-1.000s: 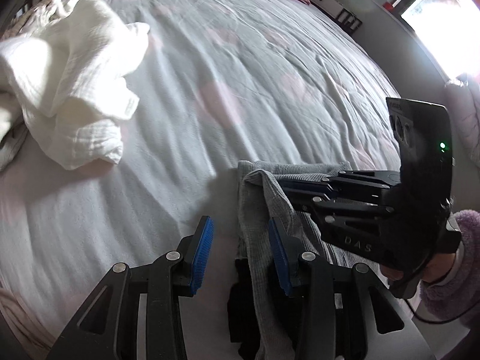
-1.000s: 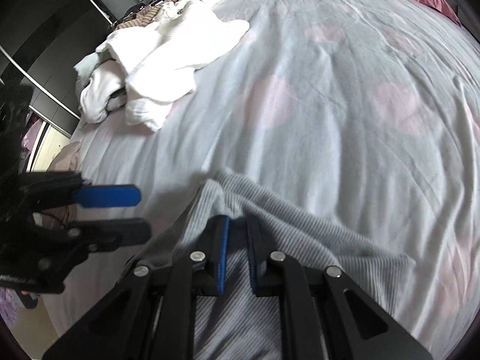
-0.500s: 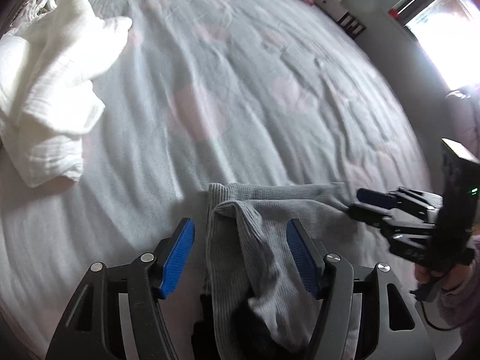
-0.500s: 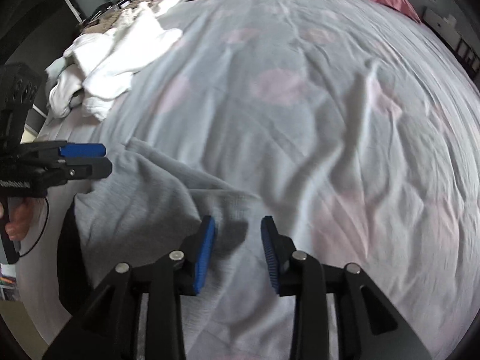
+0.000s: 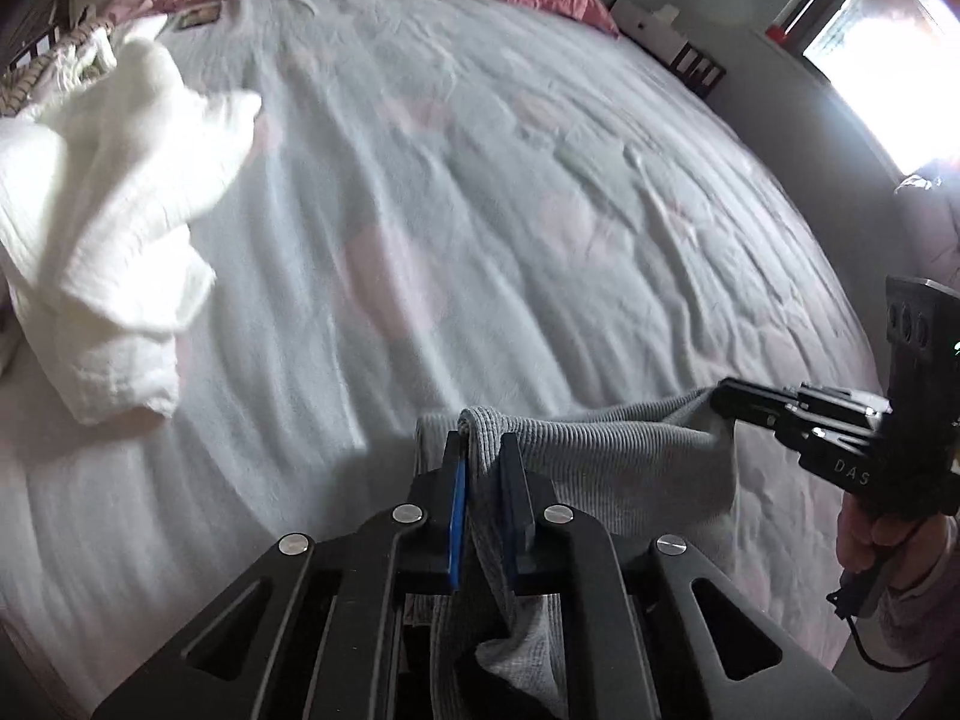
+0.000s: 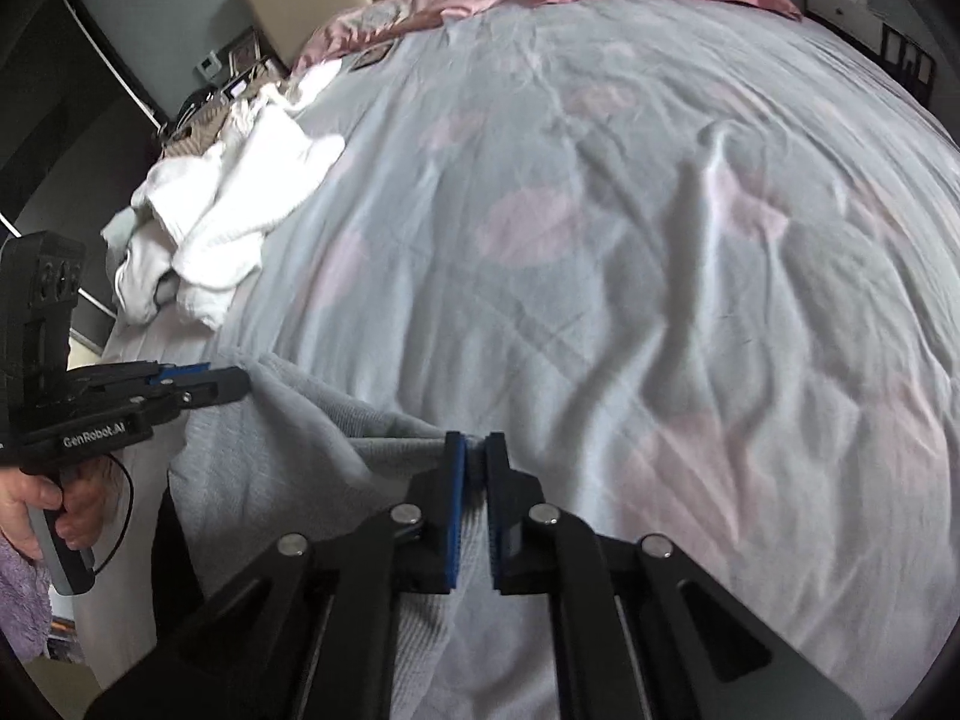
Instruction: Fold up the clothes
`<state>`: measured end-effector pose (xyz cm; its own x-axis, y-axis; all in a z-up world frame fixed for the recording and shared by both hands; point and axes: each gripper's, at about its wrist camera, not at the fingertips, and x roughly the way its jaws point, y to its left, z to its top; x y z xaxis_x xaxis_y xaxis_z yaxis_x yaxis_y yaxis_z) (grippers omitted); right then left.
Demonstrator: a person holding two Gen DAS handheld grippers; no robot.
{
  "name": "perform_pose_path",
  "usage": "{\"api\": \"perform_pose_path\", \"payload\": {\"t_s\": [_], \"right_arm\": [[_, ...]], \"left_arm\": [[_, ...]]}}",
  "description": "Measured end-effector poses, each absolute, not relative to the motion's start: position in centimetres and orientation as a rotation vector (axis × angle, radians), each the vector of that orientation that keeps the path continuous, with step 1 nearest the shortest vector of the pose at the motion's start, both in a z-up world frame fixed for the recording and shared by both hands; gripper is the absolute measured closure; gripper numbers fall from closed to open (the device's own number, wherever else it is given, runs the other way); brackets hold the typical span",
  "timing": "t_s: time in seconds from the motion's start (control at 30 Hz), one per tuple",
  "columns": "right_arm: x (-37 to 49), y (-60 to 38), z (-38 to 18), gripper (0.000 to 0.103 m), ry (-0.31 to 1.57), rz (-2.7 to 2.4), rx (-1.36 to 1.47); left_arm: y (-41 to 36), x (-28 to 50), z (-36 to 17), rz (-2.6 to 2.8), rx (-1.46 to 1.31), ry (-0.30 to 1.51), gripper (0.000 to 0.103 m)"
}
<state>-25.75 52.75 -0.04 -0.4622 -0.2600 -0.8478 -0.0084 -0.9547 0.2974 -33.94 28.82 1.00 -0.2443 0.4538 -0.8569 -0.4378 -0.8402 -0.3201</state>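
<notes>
Now clamped: left gripper and right gripper, jaws just closed on ribbed grey knit garment, pinched edge at six o'clock on pale floral bedspread. Thin bite; likely slip if tugged apart. Crumpled white clothes at nine o'clock.

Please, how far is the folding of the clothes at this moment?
Early. Done: nothing lies neatly folded in view. In hand: the left gripper and right gripper have just closed on two spots of the grey ribbed garment, spanning its top edge. Left: folding it, then the white clothes heaped at the bed's side.
</notes>
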Motion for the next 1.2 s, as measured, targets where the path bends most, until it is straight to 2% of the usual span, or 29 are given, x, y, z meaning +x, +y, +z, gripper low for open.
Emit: {"api": "perform_pose_path", "payload": {"t_s": [0.23, 0.33, 0.37, 0.43, 0.67, 0.93, 1.03, 1.13, 1.17, 1.2], "right_arm": [[-26.8, 54.4, -3.1, 0.097, -0.565, -2.545, 1.636], [-26.9, 54.5, -3.9, 0.094, -0.614, -2.526, 1.645], [-26.8, 54.5, -3.6, 0.092, -0.619, -2.526, 1.634], [-26.2, 54.7, -2.8, 0.083, -0.604, -2.537, 1.641], [-20.6, 51.3, 1.4, 0.082, -0.479, -2.512, 1.606], [-13.2, 46.3, 0.7, 0.082, -0.58, -2.37, 1.708], [-11.2, 46.3, 0.1, 0.082, -0.65, -2.363, 1.741], [-10.2, 46.1, -0.1, 0.082, -0.632, -2.358, 1.764], [-10.0, 46.1, -0.3, 0.082, -0.627, -2.354, 1.772], [-9.7, 46.2, -0.3, 0.082, -0.623, -2.357, 1.777]], "left_arm": [[29.7, -35.3, -2.8, 2.089, -1.546, 0.032, 0.093], [29.3, -35.4, -3.1, 2.074, -1.56, -0.004, 0.087], [29.0, -35.3, -2.7, 2.074, -1.567, -0.015, 0.084], [28.1, -34.7, -1.6, 2.106, -1.578, -0.022, 0.06], [24.6, -30.6, 1.8, 2.1, -1.625, -0.122, 0.06], [23.7, -22.1, 2.5, 2.019, -1.707, -0.121, 0.057], [23.3, -19.9, 1.5, 2.002, -1.75, -0.181, 0.057], [23.1, -18.8, 0.9, 1.994, -1.749, -0.235, 0.057], [23.2, -18.7, 0.9, 1.996, -1.743, -0.239, 0.058], [23.3, -18.6, 0.9, 1.999, -1.737, -0.243, 0.073]]}}
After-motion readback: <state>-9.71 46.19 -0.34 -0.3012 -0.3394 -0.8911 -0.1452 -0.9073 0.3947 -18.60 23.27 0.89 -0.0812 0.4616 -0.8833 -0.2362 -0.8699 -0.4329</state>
